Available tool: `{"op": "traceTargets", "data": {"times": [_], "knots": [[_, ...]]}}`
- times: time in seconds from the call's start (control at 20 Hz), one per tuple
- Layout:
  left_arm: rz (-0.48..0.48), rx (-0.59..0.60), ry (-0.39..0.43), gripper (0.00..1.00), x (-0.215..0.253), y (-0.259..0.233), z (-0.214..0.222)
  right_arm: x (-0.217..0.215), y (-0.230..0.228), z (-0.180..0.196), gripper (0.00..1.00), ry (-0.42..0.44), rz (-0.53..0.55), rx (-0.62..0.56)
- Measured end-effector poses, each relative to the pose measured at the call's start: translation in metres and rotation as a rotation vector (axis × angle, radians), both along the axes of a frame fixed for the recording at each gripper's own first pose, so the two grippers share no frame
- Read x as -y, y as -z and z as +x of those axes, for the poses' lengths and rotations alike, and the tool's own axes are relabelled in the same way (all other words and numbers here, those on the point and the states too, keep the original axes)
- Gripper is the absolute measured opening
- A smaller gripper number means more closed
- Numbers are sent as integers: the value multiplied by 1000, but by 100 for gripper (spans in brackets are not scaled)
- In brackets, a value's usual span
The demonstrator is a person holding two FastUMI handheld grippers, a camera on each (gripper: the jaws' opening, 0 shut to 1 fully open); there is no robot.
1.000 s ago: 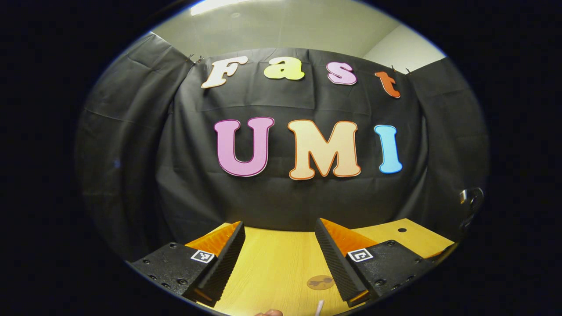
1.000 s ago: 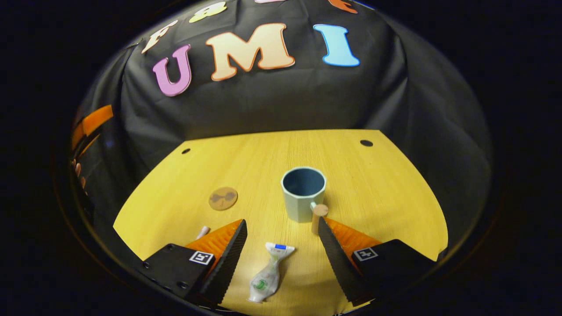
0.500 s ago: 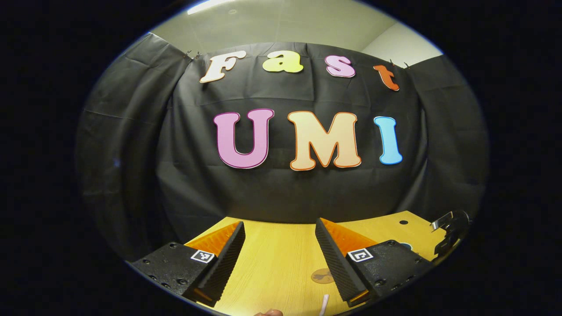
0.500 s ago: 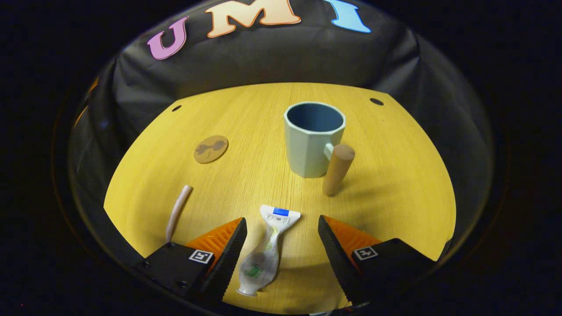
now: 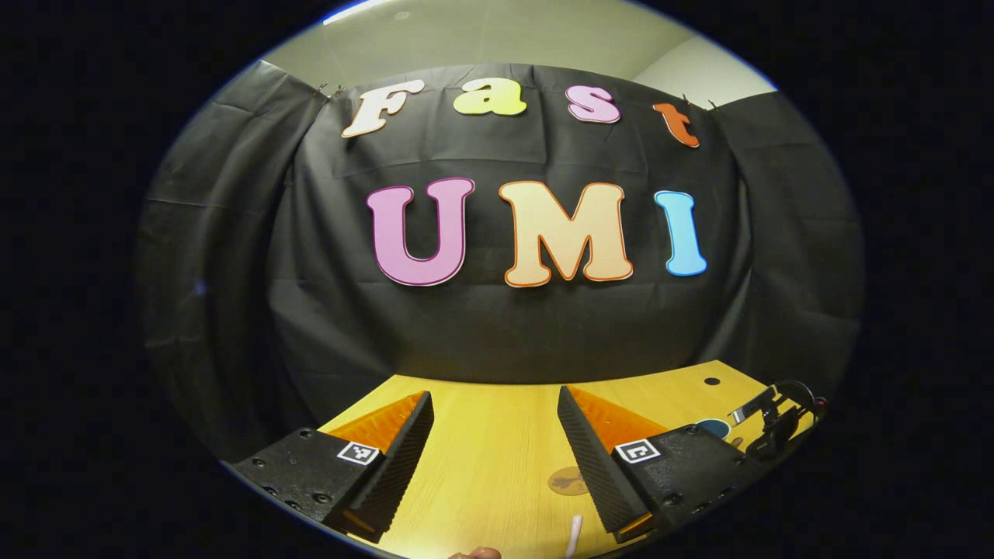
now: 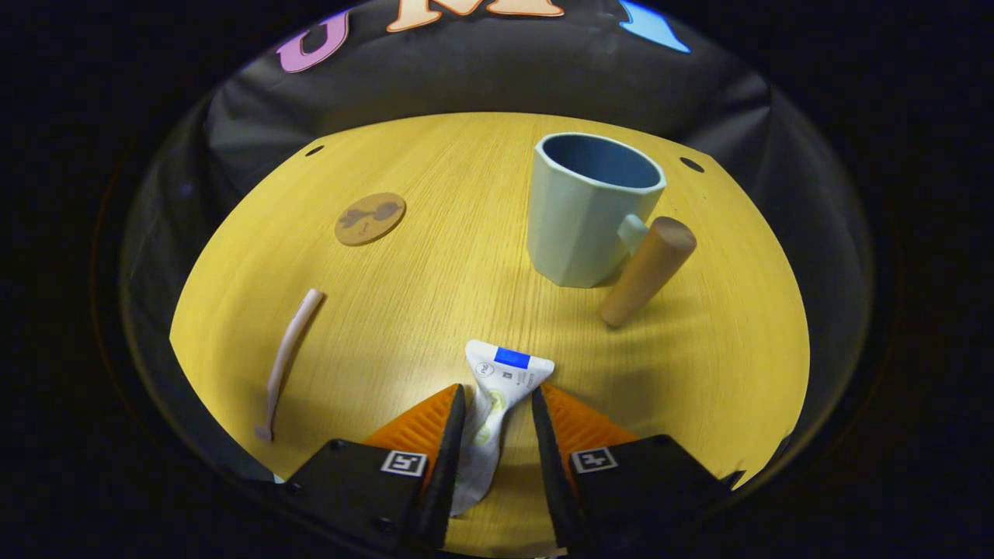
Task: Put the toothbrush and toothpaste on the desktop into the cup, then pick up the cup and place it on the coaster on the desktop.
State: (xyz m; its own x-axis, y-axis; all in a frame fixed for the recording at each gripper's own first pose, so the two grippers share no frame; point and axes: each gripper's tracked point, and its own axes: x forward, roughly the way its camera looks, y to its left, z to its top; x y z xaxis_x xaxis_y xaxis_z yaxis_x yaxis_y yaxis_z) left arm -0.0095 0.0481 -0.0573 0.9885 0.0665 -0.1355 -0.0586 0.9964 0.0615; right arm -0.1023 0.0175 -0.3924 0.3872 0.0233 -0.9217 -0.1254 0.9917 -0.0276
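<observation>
The right gripper (image 6: 494, 404) had its jaws narrowed around the toothpaste (image 6: 491, 404) lying on the bench (image 6: 435, 287); contact was unclear. The cup (image 6: 586, 210) stood beyond, coaster (image 6: 370, 219) and toothbrush (image 6: 286, 357) leftward. The left gripper (image 5: 494, 423) hung with jaws wide, empty.

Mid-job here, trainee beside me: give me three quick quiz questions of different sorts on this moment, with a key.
1. True or false: the toothpaste tube already stands inside the cup.
2. Which item lies between the right gripper fingers? A) toothbrush B) toothpaste tube C) coaster
3. Fill in: the left gripper has its fingers spread ____ above the desktop.

Key: 1 false; it lies on the desktop. 2 B. 3 open, holding nothing.
</observation>
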Motion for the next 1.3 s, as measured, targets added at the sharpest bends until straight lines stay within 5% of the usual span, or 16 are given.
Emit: {"op": "traceTargets", "data": {"times": [0.15, 0.55, 1.3], "knots": [[-15, -44, 16, 94, 8, 15, 3, -2, 0, 3, 13, -23, -9, 18], [-111, -368, 107, 94, 45, 109, -9, -2, 1, 4, 10, -41, 19, 26], [-58, -914, 159, 95, 65, 250, -64, -3, 2, 4, 15, -72, 31, 31]]}}
